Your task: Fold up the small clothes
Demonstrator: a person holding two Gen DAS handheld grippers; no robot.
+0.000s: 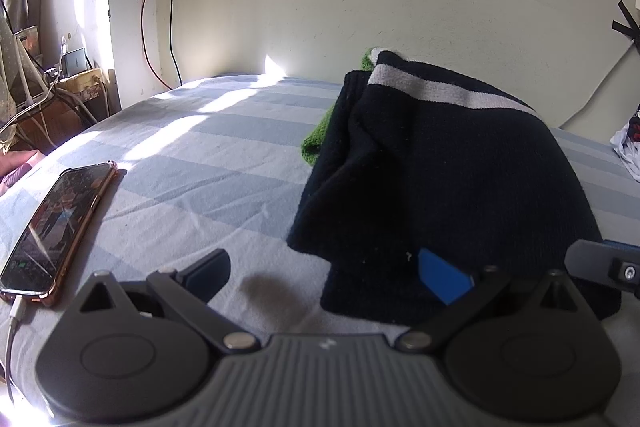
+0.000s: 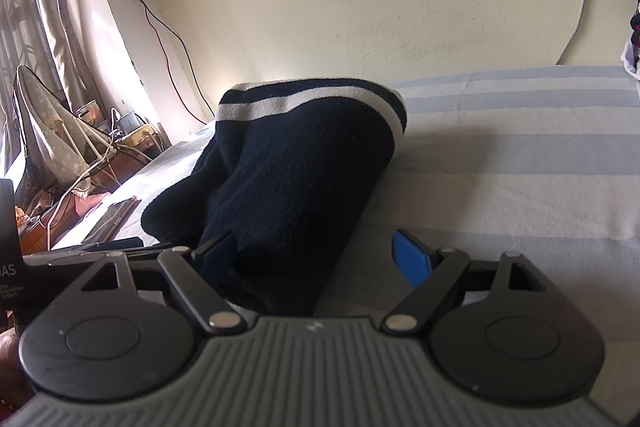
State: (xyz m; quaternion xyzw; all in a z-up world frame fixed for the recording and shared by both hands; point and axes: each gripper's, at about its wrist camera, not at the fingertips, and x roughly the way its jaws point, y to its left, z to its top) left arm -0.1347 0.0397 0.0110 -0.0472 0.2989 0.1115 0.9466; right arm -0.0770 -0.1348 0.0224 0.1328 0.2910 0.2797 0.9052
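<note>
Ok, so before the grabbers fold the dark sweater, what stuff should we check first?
1. Left gripper open: ok, jaws spread wide.
2. Right gripper open: ok, spread, near edge of the dark sweater between its fingers.
3. Sweater lying flat: not ok, bunched and humped up.
4. Sweater alone: not ok, a green garment peeks out beneath it.
5. Phone out of the way: ok, off to the left on the bed sheet.
6. Sweater's far side free: cannot tell, hidden.
</note>
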